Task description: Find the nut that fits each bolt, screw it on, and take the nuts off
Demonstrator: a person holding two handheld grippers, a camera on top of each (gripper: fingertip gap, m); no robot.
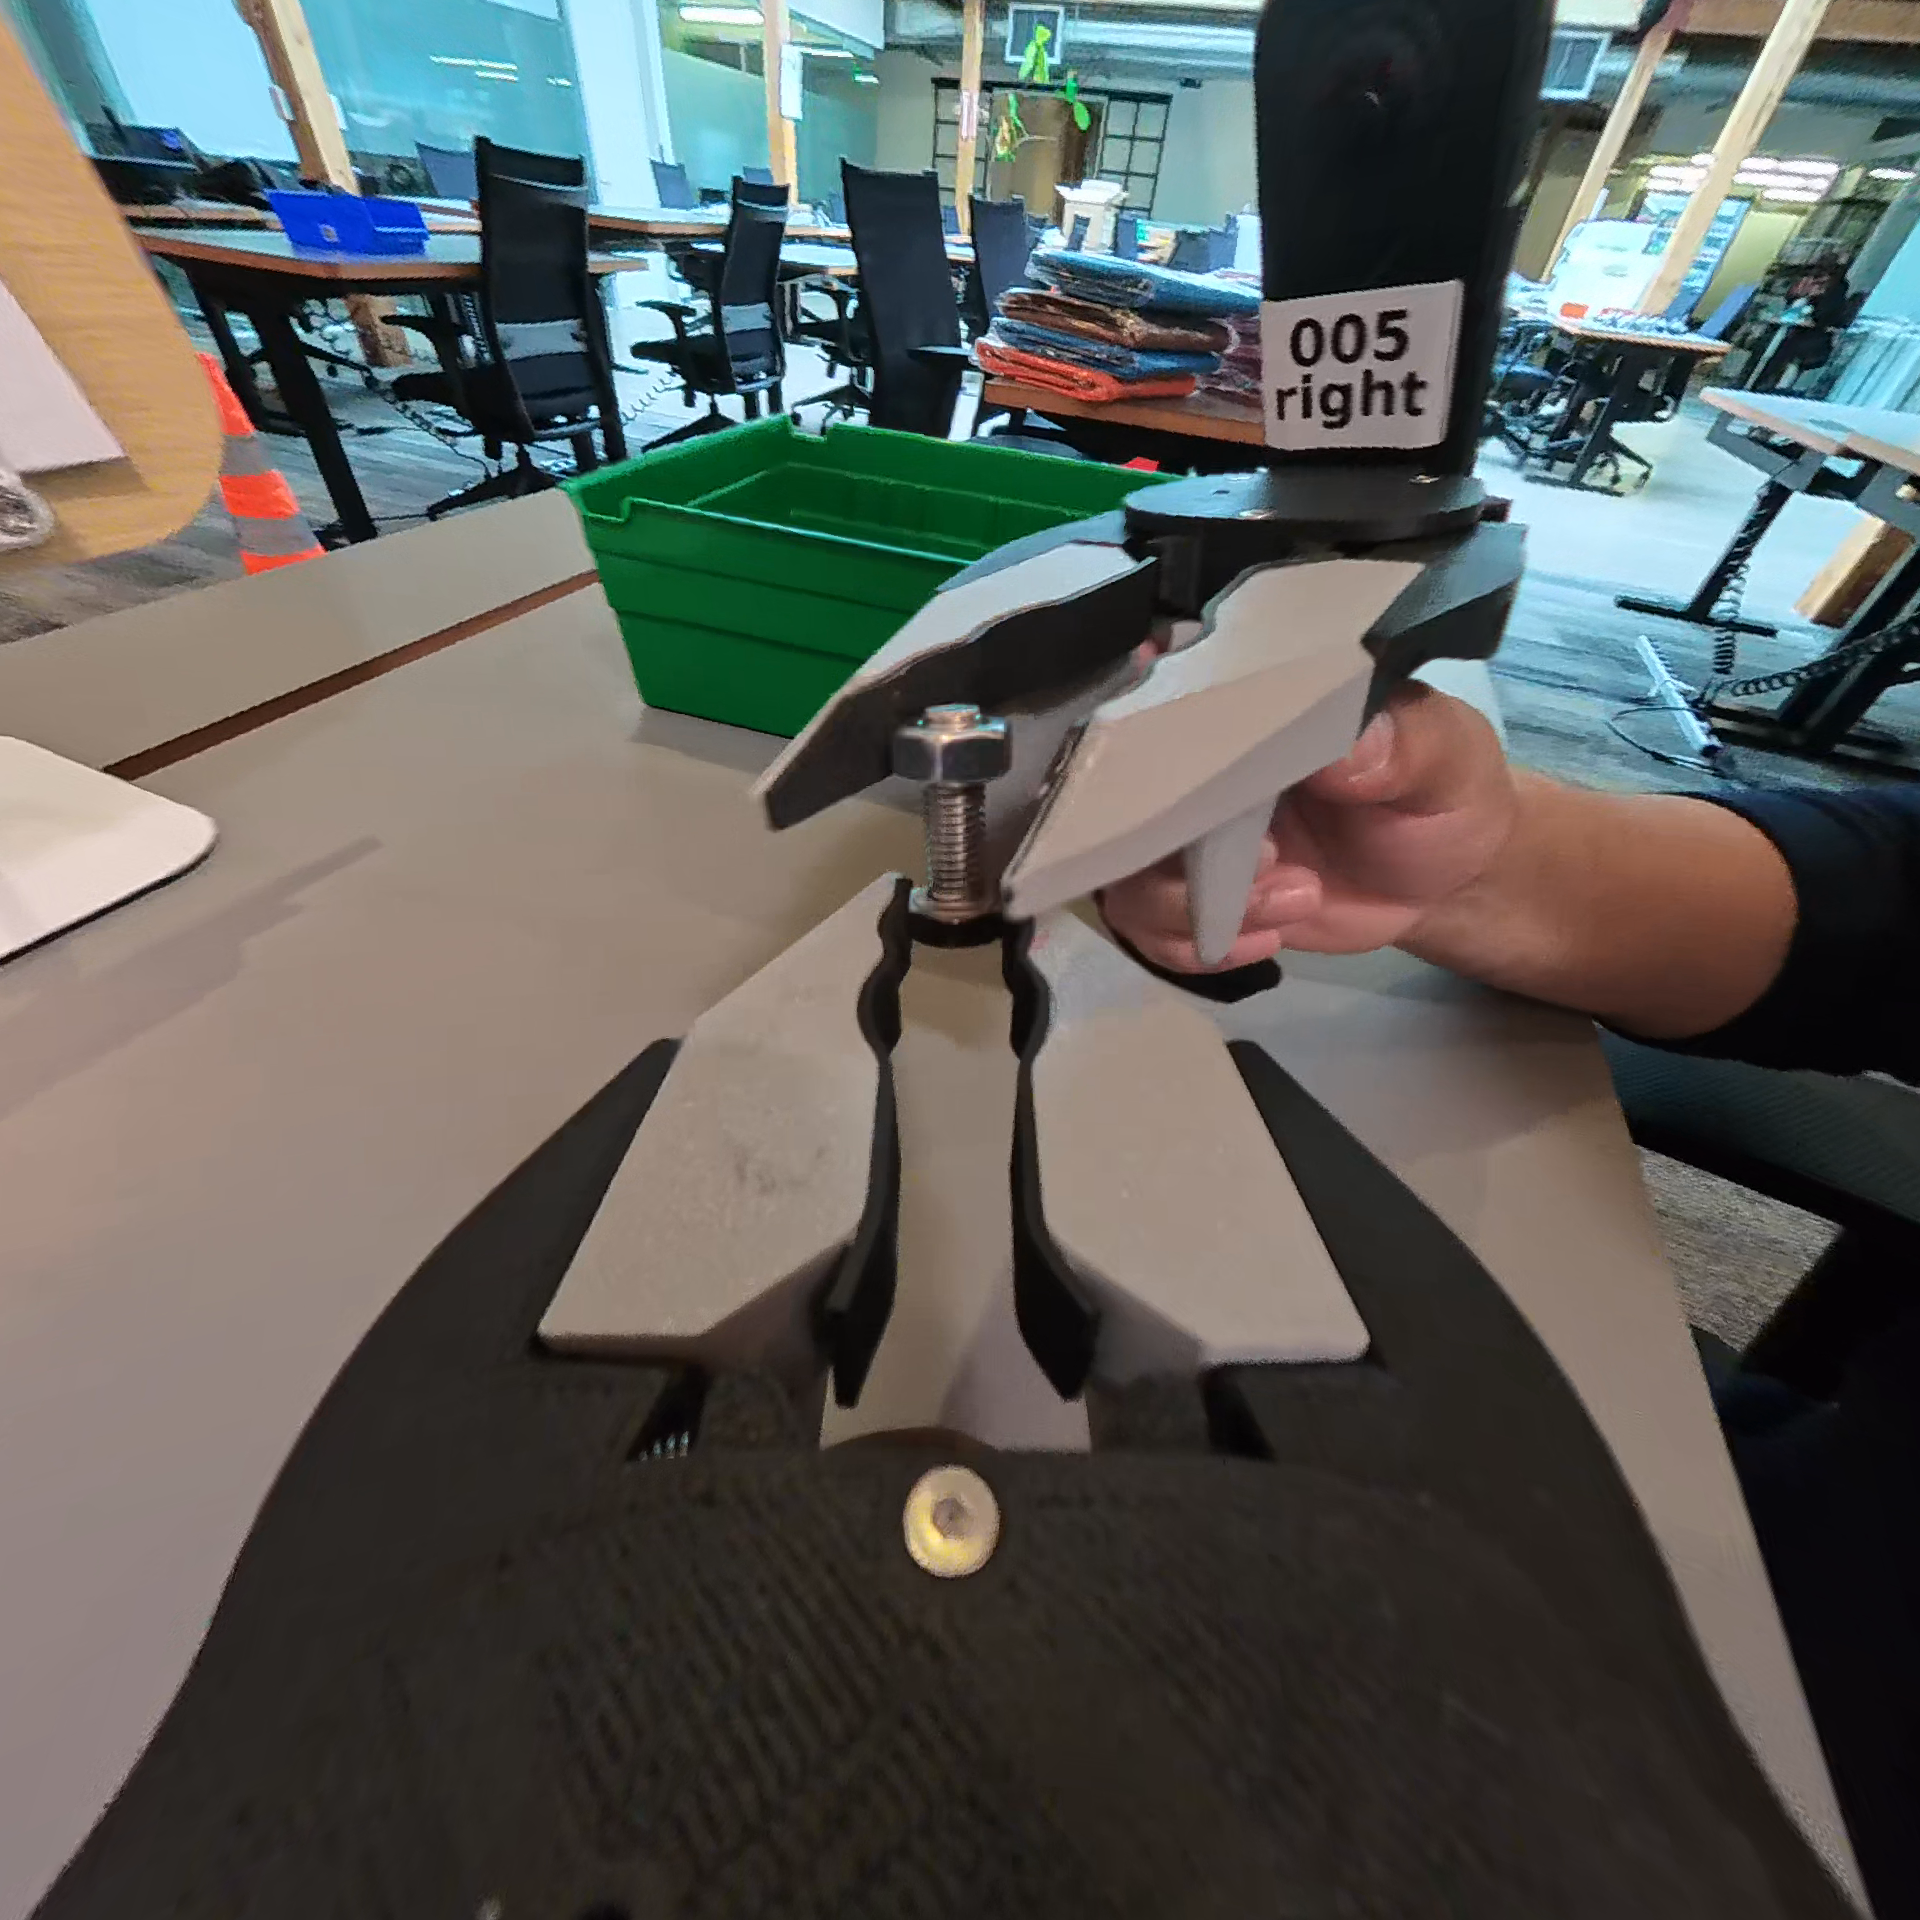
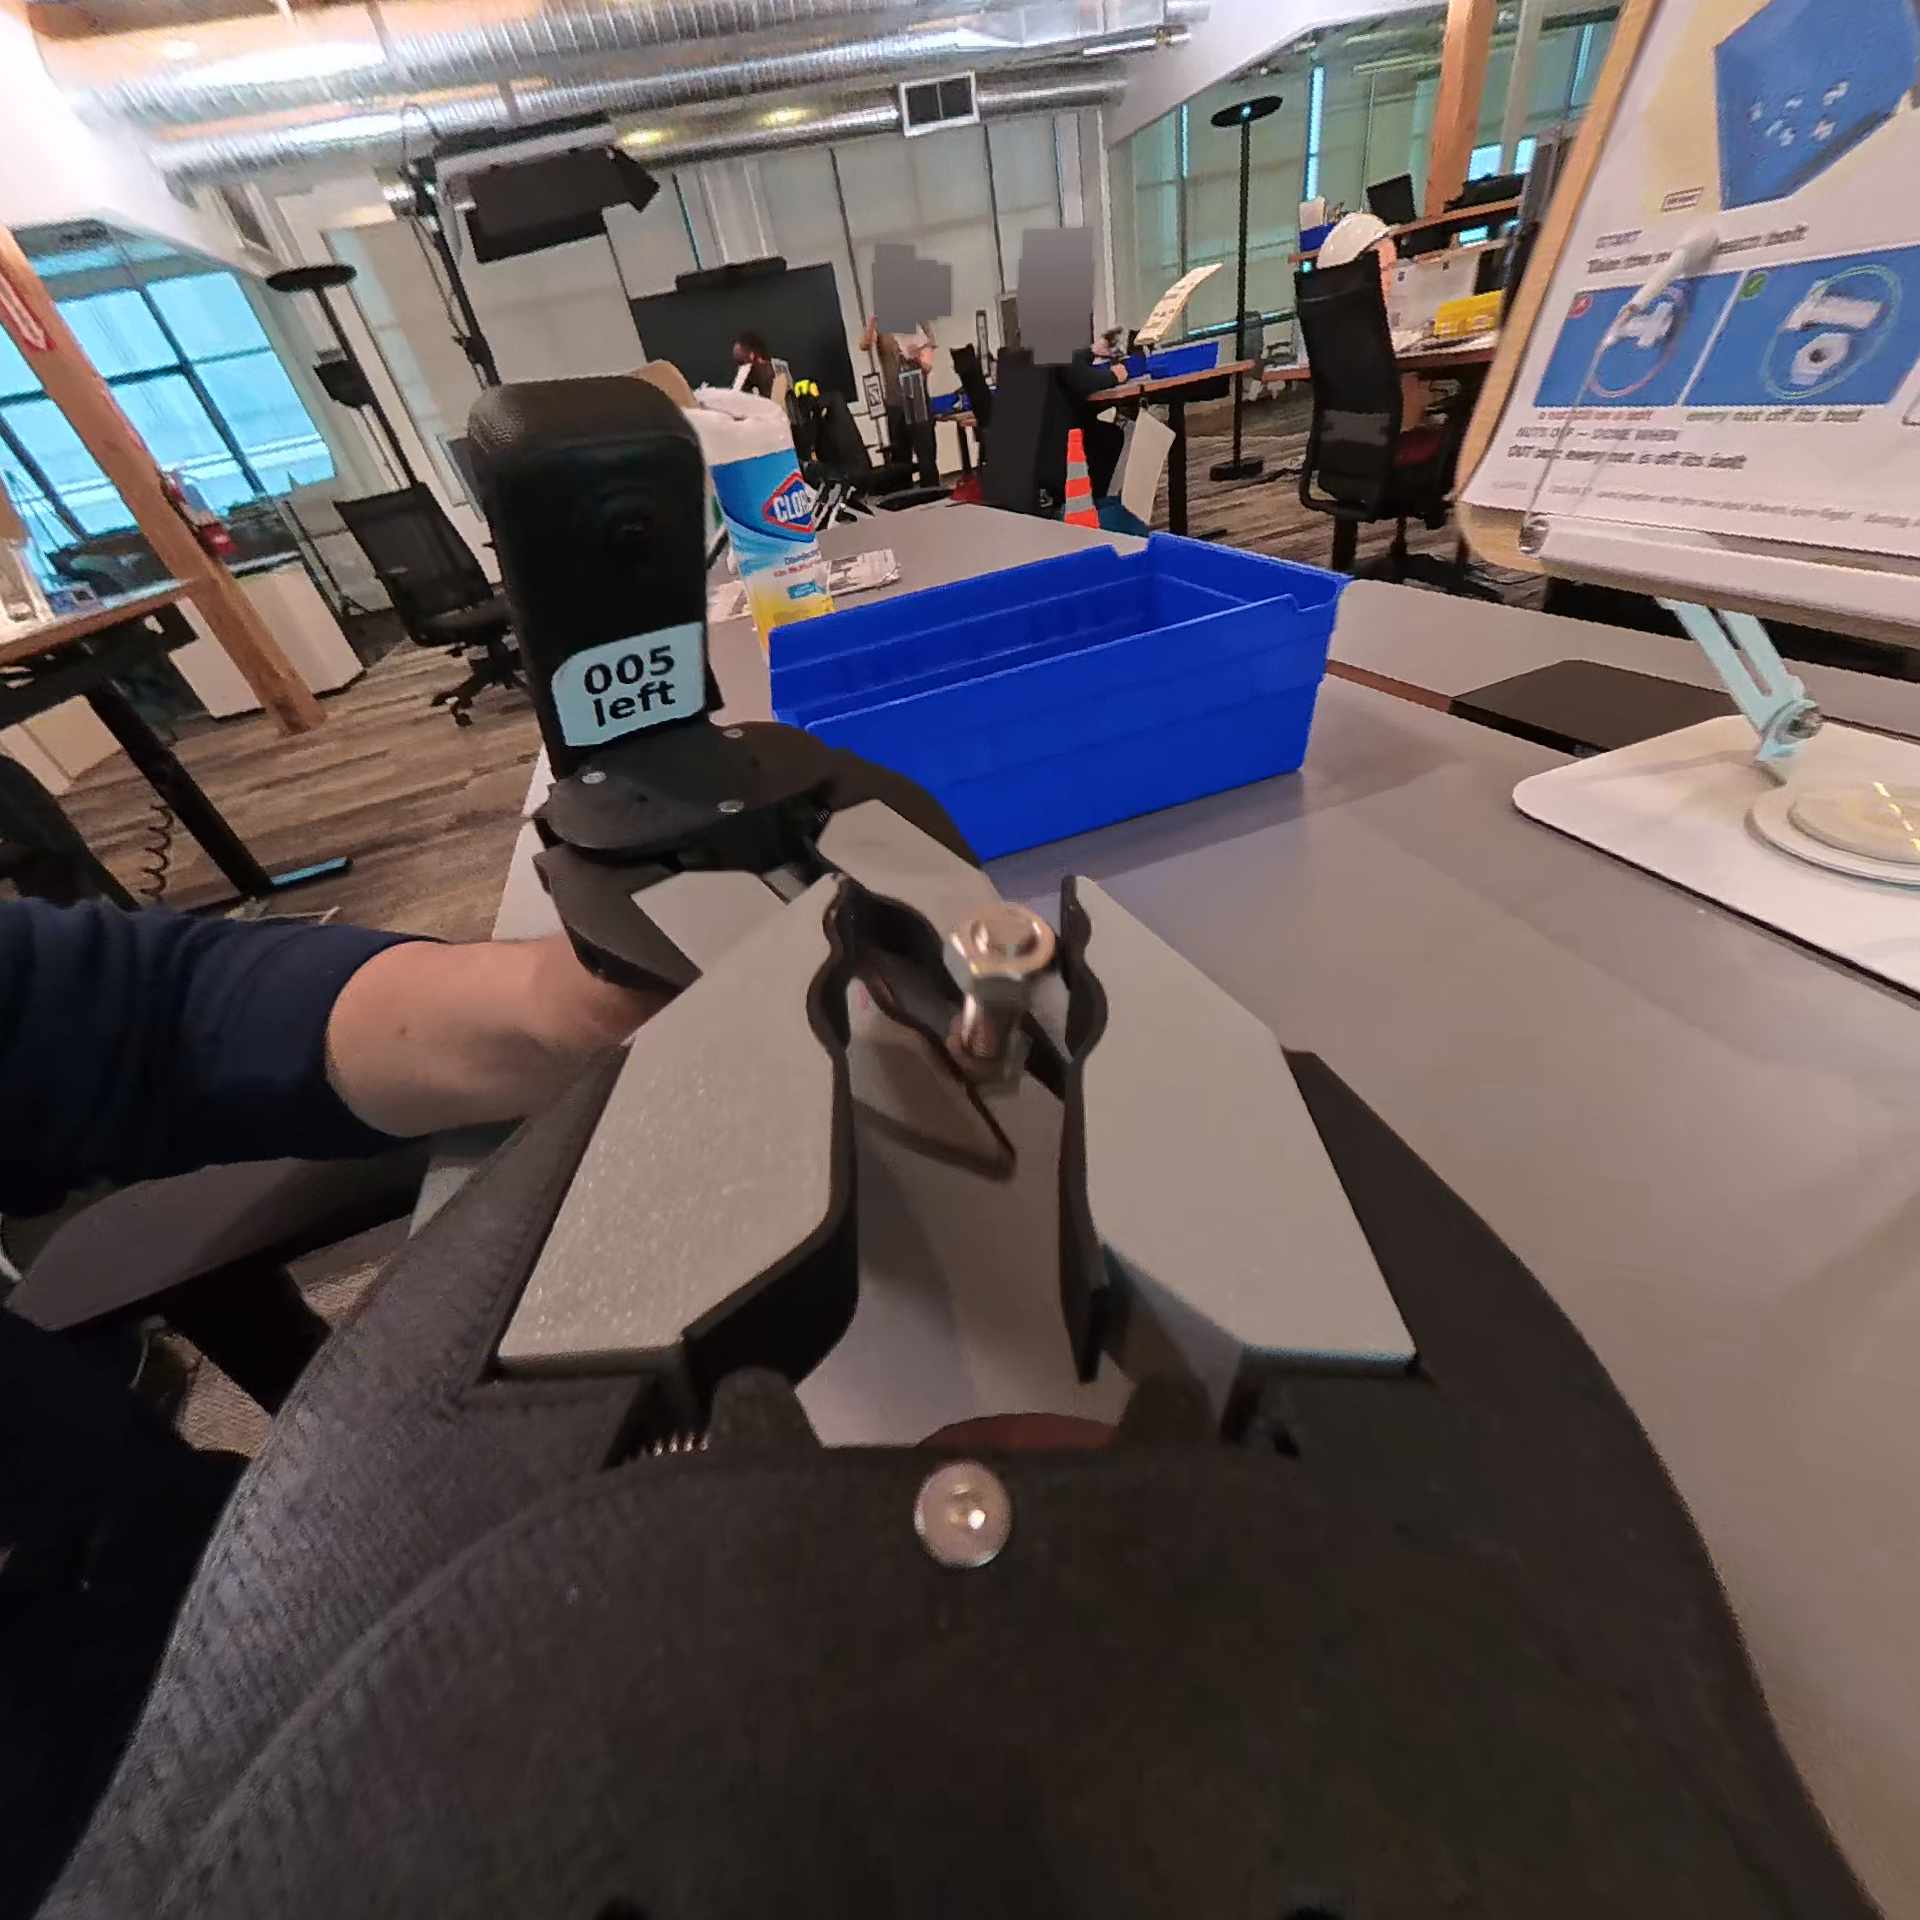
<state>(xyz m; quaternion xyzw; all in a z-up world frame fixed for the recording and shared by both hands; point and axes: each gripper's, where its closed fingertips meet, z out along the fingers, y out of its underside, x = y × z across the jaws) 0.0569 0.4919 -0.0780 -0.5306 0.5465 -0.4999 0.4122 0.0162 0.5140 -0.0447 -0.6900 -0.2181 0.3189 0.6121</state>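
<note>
Two grippers are brought together over the grey table [image 1: 312,1039]. The bolt [image 1: 951,847] is held upright by the left gripper [image 1: 954,925], whose jaws are nearly shut on its lower end; the bolt's head is hidden between the fingertips. The nut [image 1: 952,750] is seen threaded near the top of the bolt. The right gripper [image 2: 956,971] is placed around the nut with its jaws parted; one finger appears to lie against the nut, but a grip cannot be confirmed, since the contact is blurred. A green bin [image 1: 790,582] and a blue bin [image 2: 1049,675] are set behind; their contents are not visible. An instruction sheet [image 2: 1714,312] is cut off at the frame edge.
</note>
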